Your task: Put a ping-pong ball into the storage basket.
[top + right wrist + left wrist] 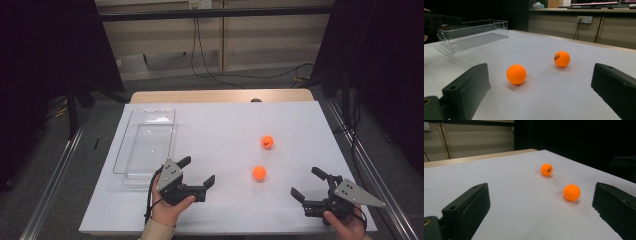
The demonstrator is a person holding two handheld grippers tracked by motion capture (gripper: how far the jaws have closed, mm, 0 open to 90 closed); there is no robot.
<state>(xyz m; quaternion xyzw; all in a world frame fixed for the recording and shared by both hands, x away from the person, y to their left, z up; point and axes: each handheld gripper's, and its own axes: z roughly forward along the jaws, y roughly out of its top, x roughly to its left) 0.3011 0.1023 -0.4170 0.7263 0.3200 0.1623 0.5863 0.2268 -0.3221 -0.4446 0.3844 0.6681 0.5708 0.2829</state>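
Two balls loose; both grippers [198,170] [306,183] gaping, empty. Center right jaws around near ball [259,173], then tray [131,176].

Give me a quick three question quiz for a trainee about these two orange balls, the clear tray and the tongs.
1. True or false: the left tongs grip a ball.
2. Which ball bears a dark logo: A, the nearer ball, or B, the farther ball?
3. Fill in: the clear plastic tray lies beside the ___ tongs.

Key: 1 false, both the left and the right tongs stand open. 2 B. 3 left.
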